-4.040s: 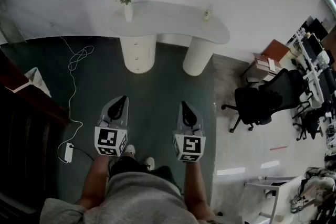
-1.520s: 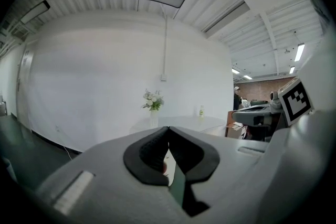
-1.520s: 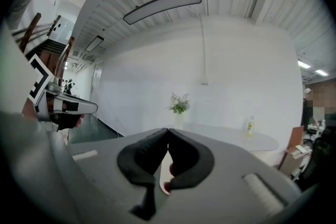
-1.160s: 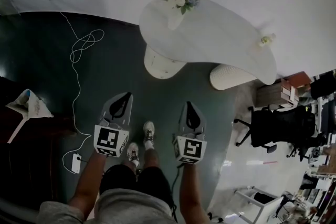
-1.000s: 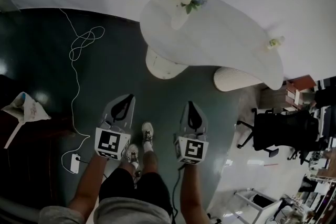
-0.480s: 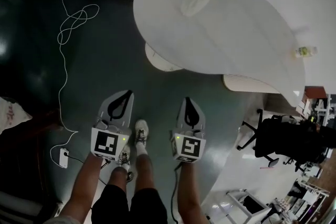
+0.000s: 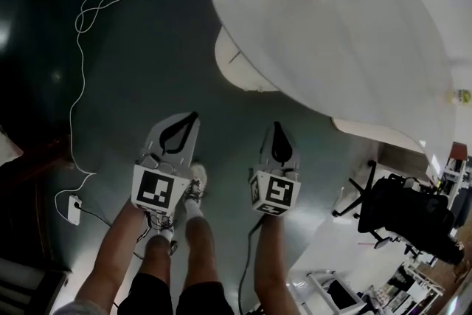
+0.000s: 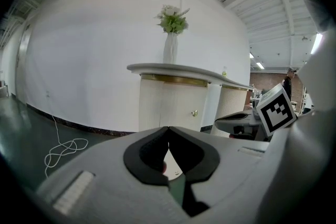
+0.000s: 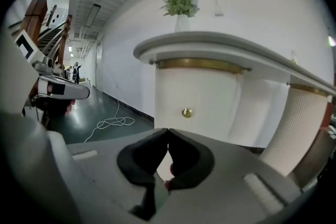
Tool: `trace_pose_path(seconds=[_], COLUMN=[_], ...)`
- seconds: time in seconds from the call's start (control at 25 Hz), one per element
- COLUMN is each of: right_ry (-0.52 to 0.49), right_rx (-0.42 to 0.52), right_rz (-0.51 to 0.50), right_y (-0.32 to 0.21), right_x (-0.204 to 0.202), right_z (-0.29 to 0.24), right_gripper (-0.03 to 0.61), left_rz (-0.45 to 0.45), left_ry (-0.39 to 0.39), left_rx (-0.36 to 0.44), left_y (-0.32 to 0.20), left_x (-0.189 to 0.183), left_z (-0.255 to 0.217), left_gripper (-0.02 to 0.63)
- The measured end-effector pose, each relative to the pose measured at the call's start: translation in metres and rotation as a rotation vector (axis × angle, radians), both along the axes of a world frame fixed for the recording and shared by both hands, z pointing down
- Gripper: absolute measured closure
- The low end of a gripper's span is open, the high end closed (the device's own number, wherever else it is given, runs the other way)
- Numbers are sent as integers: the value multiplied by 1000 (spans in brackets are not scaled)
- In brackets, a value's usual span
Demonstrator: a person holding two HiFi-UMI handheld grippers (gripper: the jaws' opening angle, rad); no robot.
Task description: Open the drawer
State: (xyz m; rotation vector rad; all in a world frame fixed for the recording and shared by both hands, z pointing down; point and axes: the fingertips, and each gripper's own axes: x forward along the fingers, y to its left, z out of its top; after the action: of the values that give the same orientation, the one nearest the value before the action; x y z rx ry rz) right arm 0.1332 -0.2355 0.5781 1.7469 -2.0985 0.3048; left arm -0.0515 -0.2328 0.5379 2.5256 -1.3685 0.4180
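Closer now than a second ago, the person has walked up to the white table [image 7: 354,48], which fills the far right of the head view where it used to sit well off. Both grippers are held out low over the dark floor [image 7: 133,85]. The left gripper [image 7: 190,116] and the right gripper [image 7: 276,126] lie side by side, tips toward the table's near left pedestal [image 7: 240,63]. A white cable [image 7: 96,4] loops on the floor at far left, and an office chair [image 7: 402,206] stands off to the right.

From the left gripper view, that gripper [image 8: 168,128] has its dark pads pressed together at the tips with nothing between them. Beyond it rises the pedestal [image 8: 168,105], the drawer's brass knob [image 8: 193,113] a little right of the jaw line. A vase [image 8: 169,50] of flowers stands on the tabletop above. The right gripper [image 8: 239,123] shows alongside at right.

From the right gripper view, that gripper [image 9: 168,131] is likewise closed tip to tip and empty. The drawer [image 9: 194,107] faces it, front flush with the pedestal, its knob [image 9: 186,112] just above and slightly right of the jaws, still apart from them. A ribbed pedestal [image 9: 296,128] stands at right, and the left gripper [image 9: 63,86] at left.
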Motion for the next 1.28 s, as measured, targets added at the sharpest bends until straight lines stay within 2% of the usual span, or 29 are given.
trace_pose_path(seconds=[0.36,0.52,0.88,0.92,0.96,1.04,1.2,1.28], right_ry=[5,13,9,-3,-18,-42,-70,-76], right_rx=[-20,-33,-85,-99,-115,-144,-183,-201], right_rz=[16,22,54,61,67,78,72,75], right_y=[-20,-24,-46,-49,-51,-55,-69,-76], right_x=[6,9,21,23,24,25,21,20], right_z=[91,123,172,177,184,196,211,217], right_gripper=[575,575,574,566,486,469,391,377], left_rz=[23,30,45,45,44,42,37,32], left_ry=[-7,-6,-19,-19,-19,-20,-28,-28], left_rx=[-7,15,3,5,6,4,4,3], left_y=[-10,-15,-19,-19,-18,-17,-18,-18], left_x=[3,5,9,9,9,8,5,4], left_z=[84,112,137,138,139,139,139,140], left_gripper=[603,603,603,603,603,603,603,603])
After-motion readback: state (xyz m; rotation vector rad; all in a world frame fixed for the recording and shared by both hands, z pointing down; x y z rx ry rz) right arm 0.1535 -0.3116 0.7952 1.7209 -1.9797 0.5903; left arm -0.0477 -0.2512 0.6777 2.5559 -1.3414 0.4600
